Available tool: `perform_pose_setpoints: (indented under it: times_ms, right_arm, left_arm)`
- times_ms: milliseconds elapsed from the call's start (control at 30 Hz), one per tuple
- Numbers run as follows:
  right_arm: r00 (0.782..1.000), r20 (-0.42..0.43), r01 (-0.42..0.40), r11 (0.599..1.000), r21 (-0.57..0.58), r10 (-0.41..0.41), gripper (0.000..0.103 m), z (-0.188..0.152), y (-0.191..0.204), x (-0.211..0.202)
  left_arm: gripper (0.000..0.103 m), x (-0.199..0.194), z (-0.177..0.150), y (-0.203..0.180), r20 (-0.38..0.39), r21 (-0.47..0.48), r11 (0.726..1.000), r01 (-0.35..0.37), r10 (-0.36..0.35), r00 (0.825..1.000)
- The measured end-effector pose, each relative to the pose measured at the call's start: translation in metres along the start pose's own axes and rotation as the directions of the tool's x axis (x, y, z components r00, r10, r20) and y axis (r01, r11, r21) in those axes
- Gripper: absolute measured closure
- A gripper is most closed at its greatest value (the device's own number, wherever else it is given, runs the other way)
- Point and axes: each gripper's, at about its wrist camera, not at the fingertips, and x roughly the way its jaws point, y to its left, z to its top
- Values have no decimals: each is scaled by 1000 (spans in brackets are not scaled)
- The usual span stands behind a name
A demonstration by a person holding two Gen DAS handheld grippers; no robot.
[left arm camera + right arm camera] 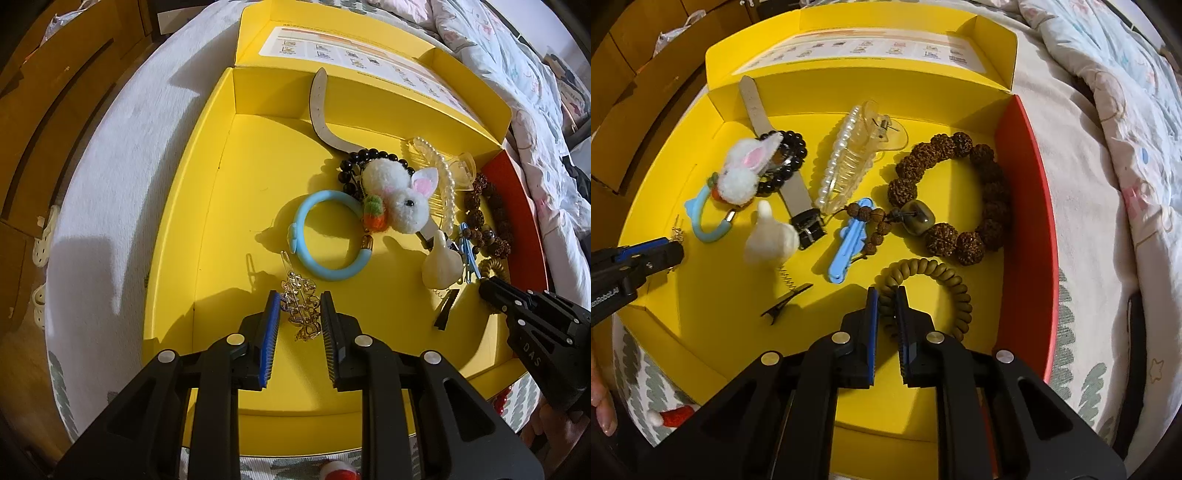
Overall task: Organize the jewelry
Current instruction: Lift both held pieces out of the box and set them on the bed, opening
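Note:
A yellow box (207,206) holds the jewelry. My left gripper (298,300) is open, its jaws either side of a gold filigree brooch (301,308) on the box floor. Beyond it lie a blue bangle (325,236), a white bunny pompom (399,195), black beads (354,158) and a pearl comb (439,173). My right gripper (886,295) is shut on an olive coil hair tie (934,284). A brown seed bracelet (960,192), a blue clip (849,240), a clear pearl claw clip (849,162) and a black alligator clip (786,299) lie around it.
The box sits on a white quilted bed (122,147) with a floral duvet (1126,110) to the right. The box has a red right wall (1030,184) and an open lid (864,48) at the back. A white strap (321,107) leans on the back wall.

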Motion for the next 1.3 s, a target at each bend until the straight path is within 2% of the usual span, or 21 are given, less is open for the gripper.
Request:
perform_pose_setpoints:
  times_ms: [100,233,467,733,900,1100,1200,1300]
  right_arm:
    - [1000,27,-8,1000,5,8,90,0,0,-12]
    - [996,66,-60,998,29,58,90,0,-6,-34]
    - [978,153,-149,987,59,139,90,-7,-17,-89]
    - [966,230,-141,986,86,118,90,-42,-40,-152]
    - [977,201,-97,986,138,68,90,-78,-73,-153]
    - [997,77,-35,980,198,20,90,-117,-103,-110]
    - [1000,8,-4,979,202,2,90,-126,-105,-84]
    - [1000,-22,10,979,202,-5,90,-130,-104,-72]
  left_arm:
    - [80,-5,0,2,10,-1,1000,9,-9,1000]
    - [80,-16,-2,4,29,-4,1000,26,-25,999]
    - [80,-49,-17,2,76,4,999,50,-50,996]
    - [80,-95,-52,3,134,30,998,56,-60,989]
    - [80,-101,-86,17,114,14,999,50,-51,992]
    - [80,-87,-112,27,53,7,1000,-17,16,998]
    - [80,-73,-119,32,11,-4,1000,-29,29,1000]
    - [80,-60,-123,34,-23,-5,999,-41,40,999]
